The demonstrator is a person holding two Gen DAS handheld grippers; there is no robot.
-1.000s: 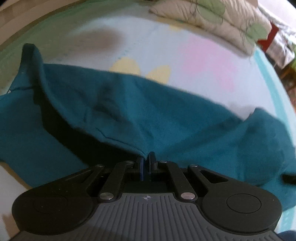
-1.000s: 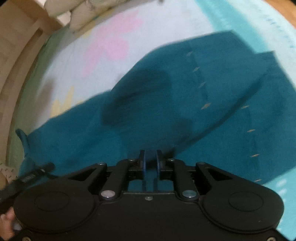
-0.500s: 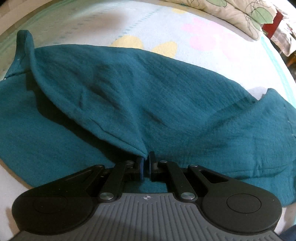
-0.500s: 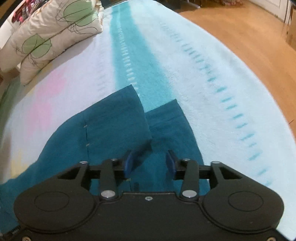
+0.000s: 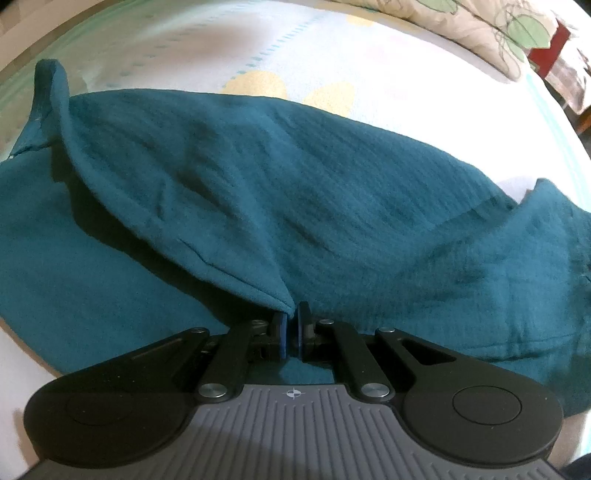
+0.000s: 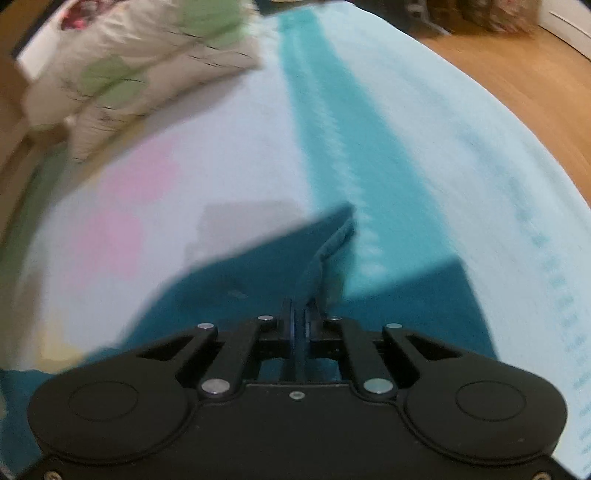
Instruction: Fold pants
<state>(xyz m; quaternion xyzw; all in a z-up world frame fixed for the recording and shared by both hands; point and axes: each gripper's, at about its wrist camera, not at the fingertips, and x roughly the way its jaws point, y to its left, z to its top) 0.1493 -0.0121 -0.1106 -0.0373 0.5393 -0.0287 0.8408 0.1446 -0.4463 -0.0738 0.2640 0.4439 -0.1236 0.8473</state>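
Left wrist view: your left gripper had its jaws clamped on a folded edge of the teal pants, which lay spread across the bed; beyond them a leaf-print pillow sat at the far edge. In the blurred right wrist view, your right gripper was closing its jaws on a raised pant-leg corner, fabric pinched between them, with the bed's teal stripe beyond.
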